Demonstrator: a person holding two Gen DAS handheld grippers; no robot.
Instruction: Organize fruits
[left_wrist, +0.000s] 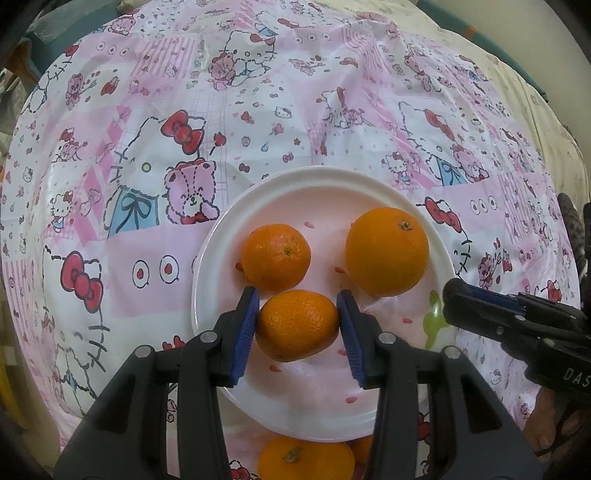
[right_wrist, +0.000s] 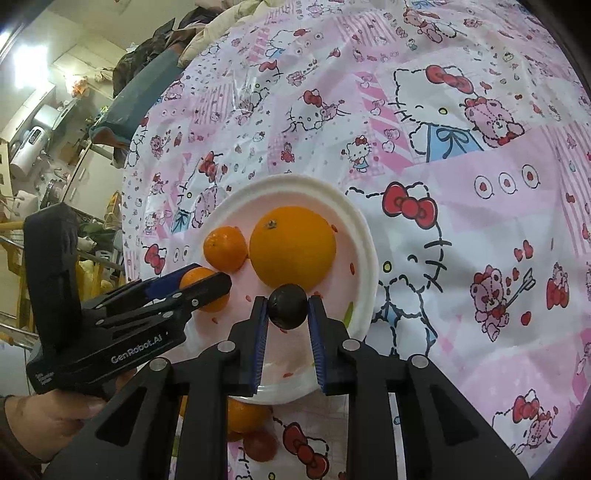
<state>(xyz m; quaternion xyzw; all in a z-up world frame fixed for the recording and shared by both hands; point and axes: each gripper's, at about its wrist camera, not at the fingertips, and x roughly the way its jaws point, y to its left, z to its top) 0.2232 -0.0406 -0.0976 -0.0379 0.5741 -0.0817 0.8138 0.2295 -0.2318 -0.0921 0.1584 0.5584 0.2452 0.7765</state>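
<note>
The left tongs (left_wrist: 297, 325) are closed on a small mandarin (left_wrist: 297, 325), blue pads pressed to its two flanks, the fruit sitting low over the near part of the white plate (left_wrist: 321, 177); the right tongs (right_wrist: 287, 310) pinch a small dark round fruit (right_wrist: 287, 308) — likely a plum, though the colour is too dark to be sure — over the near edge of the same plate. Already lying on the plate are a second mandarin (left_wrist: 275, 256) and a large orange (left_wrist: 387, 251), near each other but apart; more orange fruit (left_wrist: 304, 459) waits on the cartoon-print cloth (left_wrist: 147, 184) just below the plate rim. By my judgement the mandarin is light, with a loose pebbled skin that gives under pressure; it wants a gentle hold across its widest middle, as it has now. The dark fruit looks smooth and glossy, so probably slippery and easily bruised; hold it at the equator too. The big orange is heavier and firmer — it would call for wider tongs; the plate looks thin and light and may slide on the slick cloth if nudged.
</note>
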